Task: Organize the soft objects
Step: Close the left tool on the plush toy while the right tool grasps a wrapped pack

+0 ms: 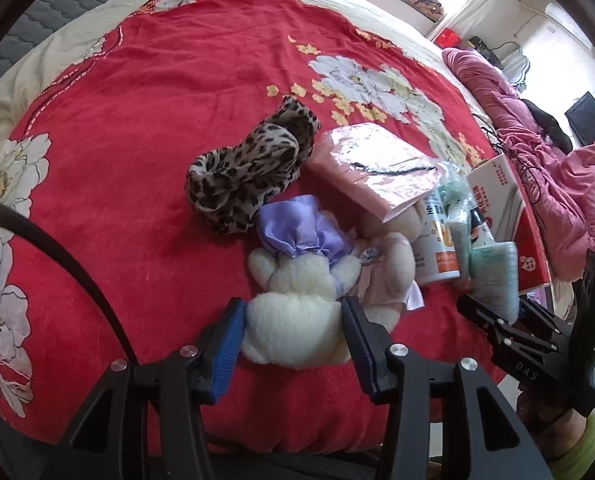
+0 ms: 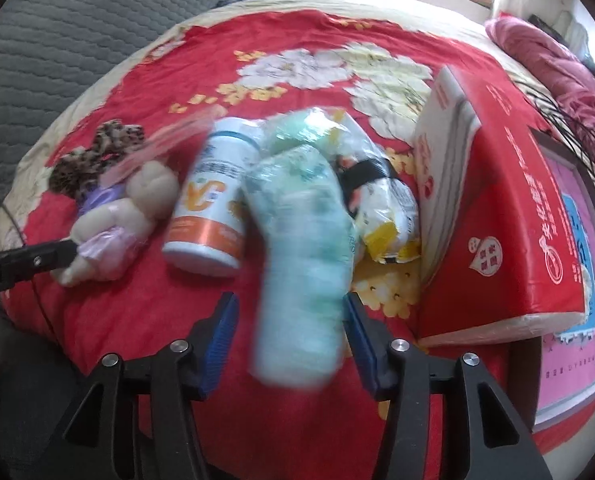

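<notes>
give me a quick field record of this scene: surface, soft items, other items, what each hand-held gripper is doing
surface: red floral bedspread
soft items: plush toy, leopard scarf, pink pack, green pack
other items: white bottle, red box
left hand-held gripper: pads against the plush toy's sides
right hand-held gripper: green pack between the jaws, blurred; left pad clear of it, grip unclear

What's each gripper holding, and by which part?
Left gripper clamps the plush toy by its round white end. Right gripper grips nothing; green pack lies loose between its jaws.
</notes>
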A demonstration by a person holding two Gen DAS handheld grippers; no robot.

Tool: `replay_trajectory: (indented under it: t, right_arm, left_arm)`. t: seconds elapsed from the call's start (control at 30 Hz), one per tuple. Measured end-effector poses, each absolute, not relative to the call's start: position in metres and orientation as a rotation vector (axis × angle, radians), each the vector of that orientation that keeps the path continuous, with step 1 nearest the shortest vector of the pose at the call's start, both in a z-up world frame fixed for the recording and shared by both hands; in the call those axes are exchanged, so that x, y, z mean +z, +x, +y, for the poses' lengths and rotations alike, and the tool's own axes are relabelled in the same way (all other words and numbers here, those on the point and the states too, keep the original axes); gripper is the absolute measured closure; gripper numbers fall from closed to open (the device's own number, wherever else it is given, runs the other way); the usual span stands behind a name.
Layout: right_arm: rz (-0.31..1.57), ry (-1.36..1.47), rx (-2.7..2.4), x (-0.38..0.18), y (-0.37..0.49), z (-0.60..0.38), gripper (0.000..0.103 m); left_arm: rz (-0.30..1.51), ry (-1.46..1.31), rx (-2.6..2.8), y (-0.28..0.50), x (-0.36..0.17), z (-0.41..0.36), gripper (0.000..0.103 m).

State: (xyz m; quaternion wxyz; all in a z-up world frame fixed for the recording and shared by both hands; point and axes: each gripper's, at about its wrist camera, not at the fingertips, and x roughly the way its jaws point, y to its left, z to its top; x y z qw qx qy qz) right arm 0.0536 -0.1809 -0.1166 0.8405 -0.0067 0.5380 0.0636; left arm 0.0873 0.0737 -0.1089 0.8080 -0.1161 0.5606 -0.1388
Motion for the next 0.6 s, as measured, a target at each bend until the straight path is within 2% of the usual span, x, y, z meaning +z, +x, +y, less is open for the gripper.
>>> replay_trajectory:
  t: [0.03, 0.1, 0.13, 0.23, 0.6]
  right_arm:
    - [1.141, 0.011, 0.119, -0.119, 0.054, -0.186, 0.048]
    - [1.134, 0.069, 0.113, -0.119, 0.054, -0.195, 0.058]
    - [1.129, 0.069, 0.105, -0.118, 0.053, -0.197, 0.067]
    - [1.101, 0.075, 0.107, -0.108, 0.049, -0.203, 0.078]
    - [0.997, 0.111, 0.123, -0.061, 0.044, -0.217, 0.079]
  left_arm:
    - [1.19, -0.242, -0.294, 0.087, -0.11, 0.073, 0.053]
    - [1.192, -0.225, -0.293, 0.087, -0.111, 0.07, 0.054]
    - [1.188, -0.22, -0.294, 0.086, -0.111, 0.069, 0.056]
    - [1.181, -0.226, -0.292, 0.085, -0.11, 0.07, 0.06]
    - [1.098, -0.266, -0.304, 0.076, -0.067, 0.073, 0.061]
